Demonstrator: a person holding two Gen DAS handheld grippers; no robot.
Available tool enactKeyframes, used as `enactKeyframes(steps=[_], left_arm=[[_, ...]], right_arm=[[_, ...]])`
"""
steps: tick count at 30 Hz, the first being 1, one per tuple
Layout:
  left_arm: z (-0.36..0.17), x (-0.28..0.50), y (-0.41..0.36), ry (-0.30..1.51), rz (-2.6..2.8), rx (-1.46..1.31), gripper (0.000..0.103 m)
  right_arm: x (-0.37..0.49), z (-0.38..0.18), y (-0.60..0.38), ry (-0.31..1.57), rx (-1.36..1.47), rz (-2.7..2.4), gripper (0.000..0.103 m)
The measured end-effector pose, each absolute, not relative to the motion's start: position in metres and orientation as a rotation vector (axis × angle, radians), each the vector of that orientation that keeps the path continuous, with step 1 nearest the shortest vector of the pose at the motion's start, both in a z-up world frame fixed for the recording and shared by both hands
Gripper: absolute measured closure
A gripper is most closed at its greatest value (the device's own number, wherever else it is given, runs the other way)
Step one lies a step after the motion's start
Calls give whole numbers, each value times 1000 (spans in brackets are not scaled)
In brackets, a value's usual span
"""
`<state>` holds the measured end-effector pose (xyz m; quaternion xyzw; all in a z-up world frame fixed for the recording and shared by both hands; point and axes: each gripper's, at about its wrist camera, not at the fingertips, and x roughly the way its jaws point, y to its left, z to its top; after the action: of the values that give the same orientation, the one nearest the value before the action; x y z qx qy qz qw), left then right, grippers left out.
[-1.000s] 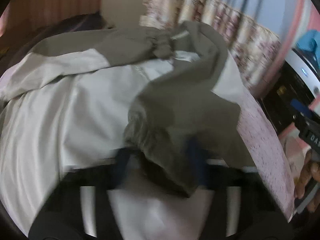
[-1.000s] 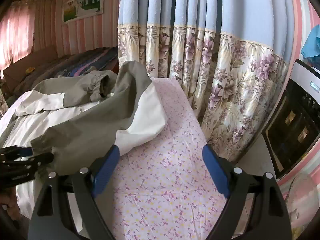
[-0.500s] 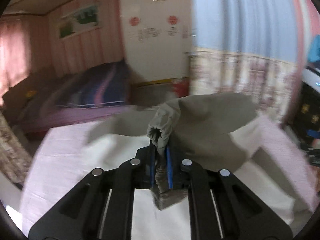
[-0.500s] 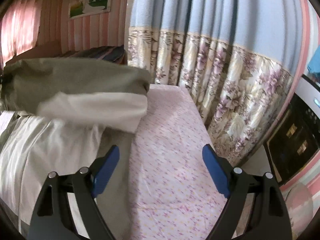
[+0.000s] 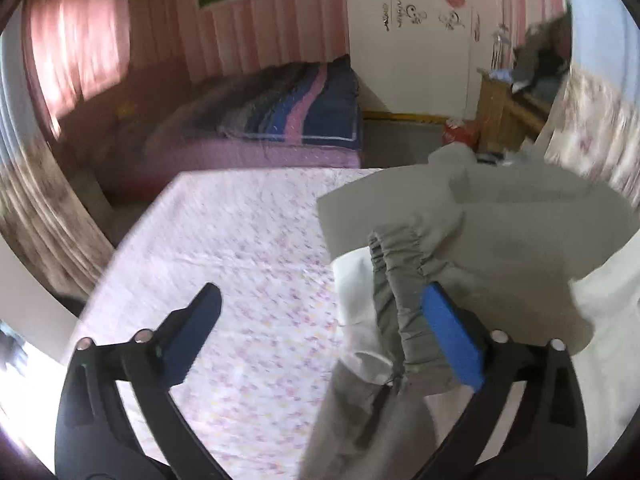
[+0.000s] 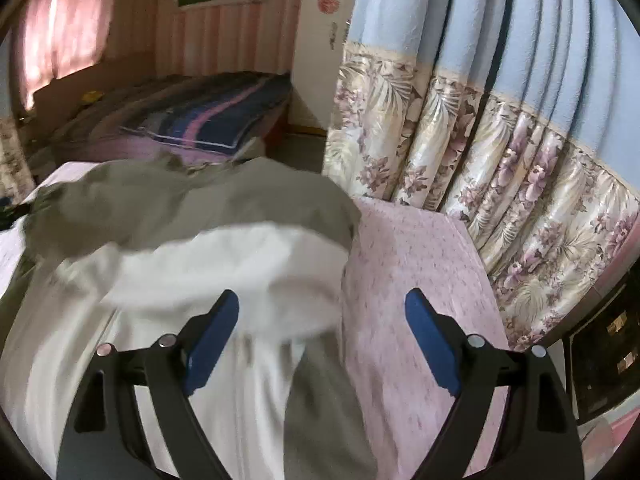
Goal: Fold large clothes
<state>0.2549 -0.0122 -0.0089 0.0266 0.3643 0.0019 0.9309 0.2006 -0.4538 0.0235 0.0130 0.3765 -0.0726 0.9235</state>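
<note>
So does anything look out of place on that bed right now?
Mostly the jacket: it lies bunched, not flat. Its elastic cuff is draped against one pad of the left tongs, whose jaws are opening, so it looks just dropped. The right tongs are open and empty above the white part.

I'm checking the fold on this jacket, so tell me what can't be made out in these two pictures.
- Jacket, left wrist view: its right part is cut off by the picture edge.
- Cuff, left wrist view: the left gripper is opening; its blue finger pad hides part of the cuff.
- Jacket, right wrist view: motion blur hides the fold lines; the right gripper covers the near hem.
- Wall stickers: too small to read.
</note>
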Motion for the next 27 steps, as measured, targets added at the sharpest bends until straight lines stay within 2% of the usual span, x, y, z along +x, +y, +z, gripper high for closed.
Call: enactKeyframes(steps=[9,10,11,13,15,17,19,20,23,24,25,26,27], left_arm=[[-17,288,-35,772,-91,45,3],[-24,293,-39,801,-112,35,4],[-34,300,-43,843,-117,40,9],[-58,308,-56,925,-134,82,62],[-72,310,-69,902,-84,192,78],[-70,313,-68,870,-64,185,81],[-55,312,-65,792,5,195,85],[-43,310,-69,714,63,240,86],[-50,323,-73,760,75,268,86],[-60,327,-73,795,79,281,83],[-67,327,-73,812,81,303,77],[-72,325,-72,827,81,314,75],[-74,322,-69,835,76,298,66]], right_arm=[[305,-12,-464,879,161,-119,14],[312,-20,-463,901,180,-101,18],[318,-30,-460,927,188,-85,25],[324,-42,-453,948,155,-99,57],[323,-46,-450,931,135,-102,68],[321,-37,-446,890,97,-112,73],[317,-18,-433,808,14,-151,93],[316,-9,-429,771,-17,-165,94],[317,-8,-419,748,-70,-198,88],[327,-23,-422,813,-62,-197,75],[329,-29,-423,830,-53,-204,54],[329,-38,-427,847,-38,-211,40],[327,-40,-432,852,-14,-213,28]])
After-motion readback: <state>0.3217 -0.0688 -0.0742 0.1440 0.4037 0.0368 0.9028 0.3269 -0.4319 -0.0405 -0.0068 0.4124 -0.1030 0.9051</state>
